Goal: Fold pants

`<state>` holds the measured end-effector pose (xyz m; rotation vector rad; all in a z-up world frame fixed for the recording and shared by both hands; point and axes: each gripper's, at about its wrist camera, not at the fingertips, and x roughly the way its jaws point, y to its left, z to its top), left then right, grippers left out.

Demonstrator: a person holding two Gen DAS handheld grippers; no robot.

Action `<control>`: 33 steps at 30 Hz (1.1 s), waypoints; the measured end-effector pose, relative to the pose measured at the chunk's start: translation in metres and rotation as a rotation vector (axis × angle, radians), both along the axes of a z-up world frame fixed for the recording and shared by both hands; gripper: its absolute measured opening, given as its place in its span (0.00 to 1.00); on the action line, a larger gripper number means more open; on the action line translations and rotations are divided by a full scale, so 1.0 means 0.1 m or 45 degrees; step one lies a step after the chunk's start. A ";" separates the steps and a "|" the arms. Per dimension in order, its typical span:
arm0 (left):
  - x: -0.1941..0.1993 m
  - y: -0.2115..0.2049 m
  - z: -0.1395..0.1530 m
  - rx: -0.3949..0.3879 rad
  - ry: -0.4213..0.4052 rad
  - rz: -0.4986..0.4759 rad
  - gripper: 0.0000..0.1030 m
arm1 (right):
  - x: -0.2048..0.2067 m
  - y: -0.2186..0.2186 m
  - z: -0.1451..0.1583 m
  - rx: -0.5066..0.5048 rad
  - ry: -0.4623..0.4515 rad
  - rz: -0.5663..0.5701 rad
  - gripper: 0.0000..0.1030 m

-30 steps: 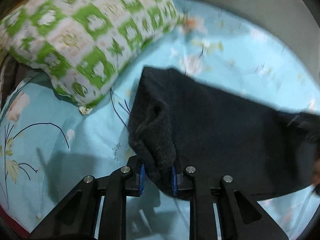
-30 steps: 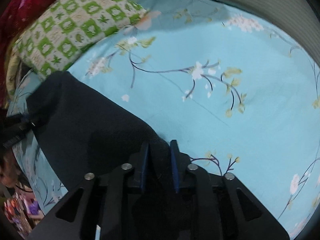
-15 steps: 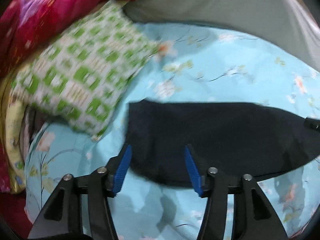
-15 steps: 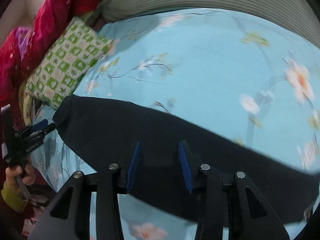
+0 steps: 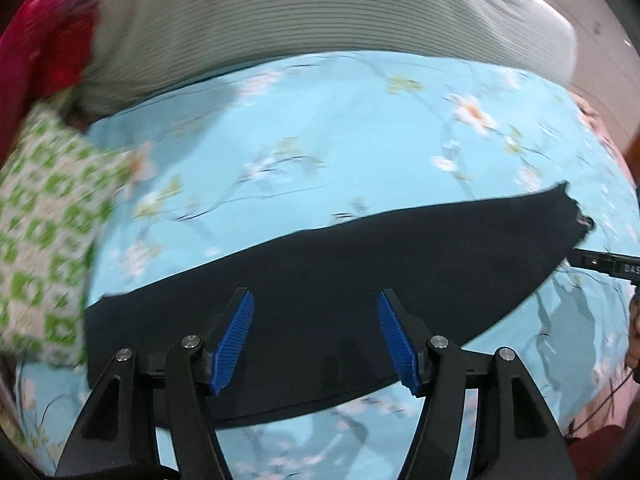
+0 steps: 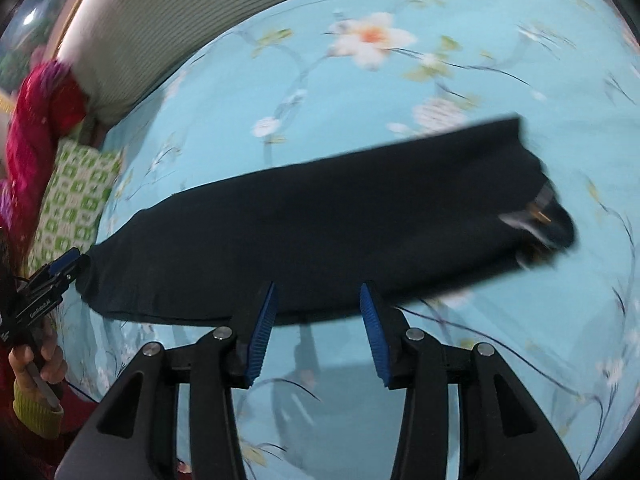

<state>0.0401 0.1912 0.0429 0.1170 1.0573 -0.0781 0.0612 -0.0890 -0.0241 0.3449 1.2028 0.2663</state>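
Black pants (image 5: 340, 276) lie flat, folded lengthwise on floral bedsheet (image 5: 320, 128); left hand-held gripper (image 5: 314, 336) and right hand-held gripper (image 6: 318, 330) both spread wide, empty.

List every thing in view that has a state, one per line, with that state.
Left tool: open, holding nothing, over the pants.
Right tool: open, holding nothing, at the pants' near edge.
Pants: lying flat as one long dark strip on the bedsheet, gripped by neither tool.
Bedsheet: spread flat under the pants.
Green checked pillow: lying at the pants' left end.
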 end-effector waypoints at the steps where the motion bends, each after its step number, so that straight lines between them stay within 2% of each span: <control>1: 0.05 -0.13 -0.02 -0.004 0.014 -0.047 0.64 | -0.02 -0.06 -0.01 0.002 0.002 -0.024 0.44; 4: 0.18 -0.43 -0.07 -0.008 0.044 -0.155 0.64 | -0.08 -0.22 -0.05 0.024 0.014 -0.091 0.44; 8: 0.32 -0.81 -0.10 -0.043 0.088 -0.272 0.65 | -0.15 -0.43 -0.10 0.034 0.016 -0.150 0.52; 12: 0.48 -1.18 -0.16 -0.067 0.148 -0.373 0.66 | -0.17 -0.59 -0.16 0.054 0.025 -0.213 0.53; 25: 1.10 -2.47 -0.56 0.043 0.305 -0.790 0.66 | 0.00 -1.04 -0.30 0.136 0.052 -0.363 0.53; 33: 1.50 -3.14 -0.82 0.046 0.437 -1.010 0.66 | 0.09 -1.20 -0.35 0.210 0.064 -0.429 0.53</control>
